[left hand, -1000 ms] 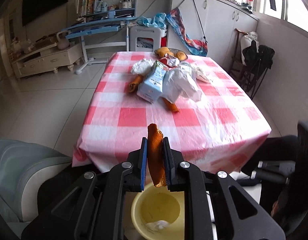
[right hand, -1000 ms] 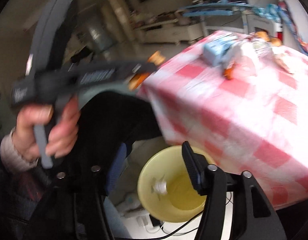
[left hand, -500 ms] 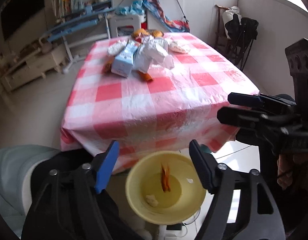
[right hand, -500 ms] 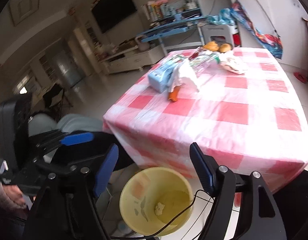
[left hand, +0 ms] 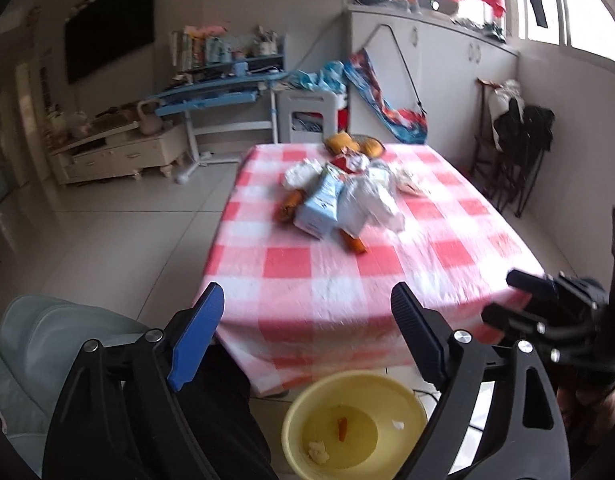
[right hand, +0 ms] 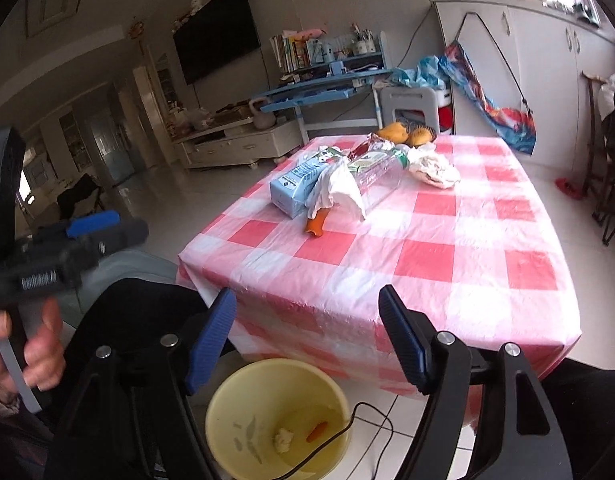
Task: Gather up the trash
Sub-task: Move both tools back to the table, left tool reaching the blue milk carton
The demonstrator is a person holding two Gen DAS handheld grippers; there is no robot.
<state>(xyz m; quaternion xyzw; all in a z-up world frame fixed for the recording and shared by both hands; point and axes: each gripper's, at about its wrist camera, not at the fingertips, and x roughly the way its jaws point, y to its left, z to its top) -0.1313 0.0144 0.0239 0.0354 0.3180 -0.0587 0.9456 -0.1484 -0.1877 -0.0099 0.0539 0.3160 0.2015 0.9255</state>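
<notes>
Both grippers hang spread wide w/ nothing between the fingers: left gripper (left hand: 307, 324) and right gripper (right hand: 307, 328), each above the yellow bin (left hand: 353, 424) on the floor by the table's near edge. In the bin: an orange peel scrap (left hand: 342, 428) lying on the bottom, plus a small white crumpled bit (left hand: 317, 449) nearby; right wrist view shows the same two, peel scrap (right hand: 317, 431) and white bit (right hand: 282, 439) side by side, w/ a black cable (right hand: 347, 426) draped over the rim. Left hand (right hand: 23, 350) grips its handle at the frame's left edge.

Farther out, table w/ red-white checked cloth (left hand: 379, 264). Trash pile sits toward its far half: blue-white carton (right hand: 297, 186) lying flat, crumpled white plastic bag (right hand: 341, 190) touching it, clear plastic bottle (right hand: 377, 176) on its side, orange peel piece (right hand: 316, 224) just in front of the bag, crumpled wrapper (right hand: 433, 168) to the right. Orange items at the far edge, too small to ID.
</notes>
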